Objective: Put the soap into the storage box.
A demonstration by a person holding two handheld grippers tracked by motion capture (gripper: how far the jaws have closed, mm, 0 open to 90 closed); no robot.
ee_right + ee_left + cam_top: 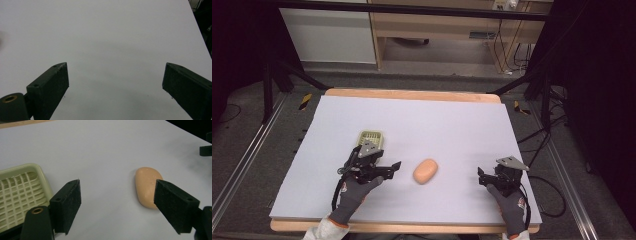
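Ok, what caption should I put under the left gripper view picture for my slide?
Open left hand-held gripper points at an orange soap bar, a pale green slotted tray beside it.

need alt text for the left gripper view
An orange soap lies on a white table, just beyond the right jaw of the open left gripper, whose two black jaws rise from the bottom edge. A pale green slatted tray sits at the left, partly behind the left jaw.

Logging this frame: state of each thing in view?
soap: lying flat on the table, untouched
soap dish: upright, empty
left gripper: open, beside the soap, holding nothing
right gripper: open, holding nothing
table: white sheet lying flat on it
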